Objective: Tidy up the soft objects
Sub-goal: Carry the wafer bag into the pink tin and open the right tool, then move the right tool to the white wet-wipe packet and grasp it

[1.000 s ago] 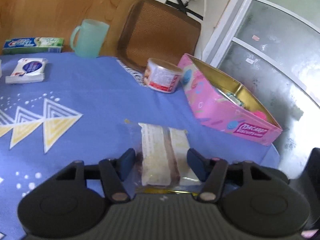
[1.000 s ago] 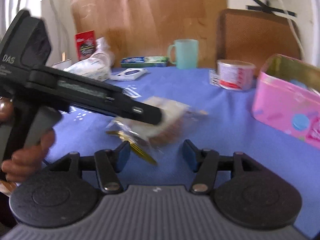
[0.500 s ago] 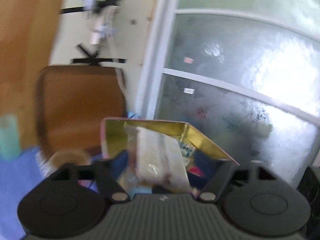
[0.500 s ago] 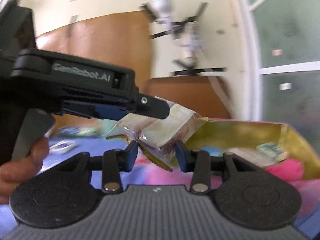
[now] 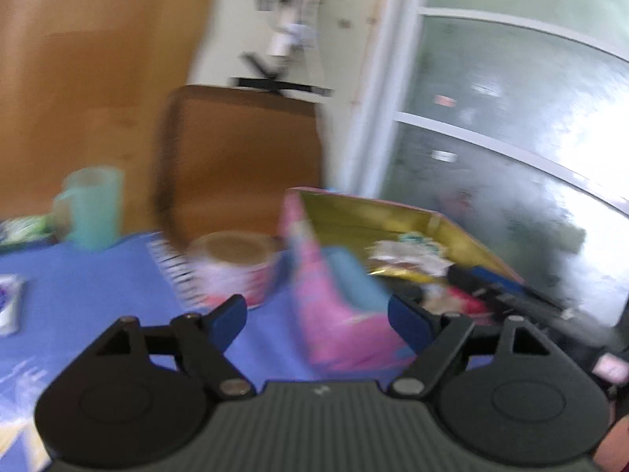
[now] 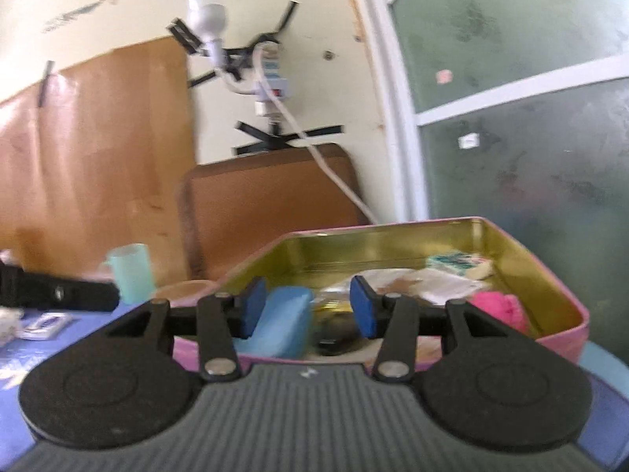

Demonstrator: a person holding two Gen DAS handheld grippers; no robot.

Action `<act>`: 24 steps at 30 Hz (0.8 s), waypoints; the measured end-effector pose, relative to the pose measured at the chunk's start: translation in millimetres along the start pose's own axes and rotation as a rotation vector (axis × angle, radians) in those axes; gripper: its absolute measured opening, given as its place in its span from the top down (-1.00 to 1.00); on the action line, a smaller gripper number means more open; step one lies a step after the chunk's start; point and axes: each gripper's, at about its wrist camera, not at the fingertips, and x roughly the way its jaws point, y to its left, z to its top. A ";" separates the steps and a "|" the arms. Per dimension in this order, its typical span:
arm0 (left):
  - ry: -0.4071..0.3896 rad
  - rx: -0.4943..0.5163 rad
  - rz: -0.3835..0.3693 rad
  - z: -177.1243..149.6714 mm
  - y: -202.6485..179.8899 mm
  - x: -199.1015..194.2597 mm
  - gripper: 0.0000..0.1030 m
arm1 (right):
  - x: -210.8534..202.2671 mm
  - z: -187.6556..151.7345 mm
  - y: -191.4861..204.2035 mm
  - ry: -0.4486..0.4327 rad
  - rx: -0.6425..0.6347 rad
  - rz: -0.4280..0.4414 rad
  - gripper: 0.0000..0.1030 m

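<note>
A clear-wrapped bread packet (image 6: 401, 287) lies inside the open pink tin (image 6: 562, 334), among a blue sponge (image 6: 289, 318), a pink cloth (image 6: 497, 306) and a small teal-and-white pack (image 6: 460, 263). My right gripper (image 6: 306, 308) hovers over the tin's near edge. Its jaws are opening a little, and the pads press on nothing. In the blurred left wrist view, my left gripper (image 5: 316, 314) is back from the pink tin (image 5: 334, 314) with its wide jaws closing on empty air. The bread packet (image 5: 405, 259) shows inside, with the right gripper's dark fingers beside it.
On the blue tablecloth (image 5: 98, 295) stand a mint mug (image 5: 92, 208) and a round can (image 5: 232, 271), with a tissue pack (image 5: 8, 303) at the left edge. A brown tray (image 5: 240, 157) leans on the wall. A glass door (image 5: 511, 157) is behind the tin.
The bread packet went from the tablecloth, lifted between both grippers, into the pink tin. The left gripper let go and drew back; the right gripper's fingers now stand apart from it.
</note>
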 end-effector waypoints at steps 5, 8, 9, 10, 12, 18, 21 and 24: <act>-0.035 -0.117 0.207 -28.1 87.5 -51.4 -0.60 | 1.2 1.0 47.3 0.077 -0.028 0.182 0.02; -0.056 -0.141 0.347 -44.1 133.3 -77.3 -0.60 | 20.9 -1.7 87.3 0.187 -0.053 0.312 0.02; -0.070 -0.148 0.374 -48.3 146.1 -86.0 -0.60 | 30.5 -3.0 102.6 0.231 -0.057 0.352 0.00; -0.088 -0.160 0.391 -50.8 156.7 -92.4 -0.60 | 41.4 -4.3 119.0 0.272 -0.059 0.383 -0.04; -0.142 -0.217 0.404 -60.6 175.2 -110.9 -0.60 | 62.8 -7.1 152.0 0.327 -0.075 0.427 -0.20; -0.319 -0.360 0.374 -64.6 201.4 -144.8 -0.62 | 133.8 -27.6 268.9 0.429 -0.137 0.510 -0.37; -0.346 -0.424 0.339 -65.2 214.7 -153.5 -0.61 | 166.6 -41.9 311.5 0.484 -0.164 0.506 -0.42; -0.353 -0.432 0.318 -64.2 217.7 -154.6 -0.61 | 192.0 -55.0 339.0 0.532 -0.195 0.482 -0.50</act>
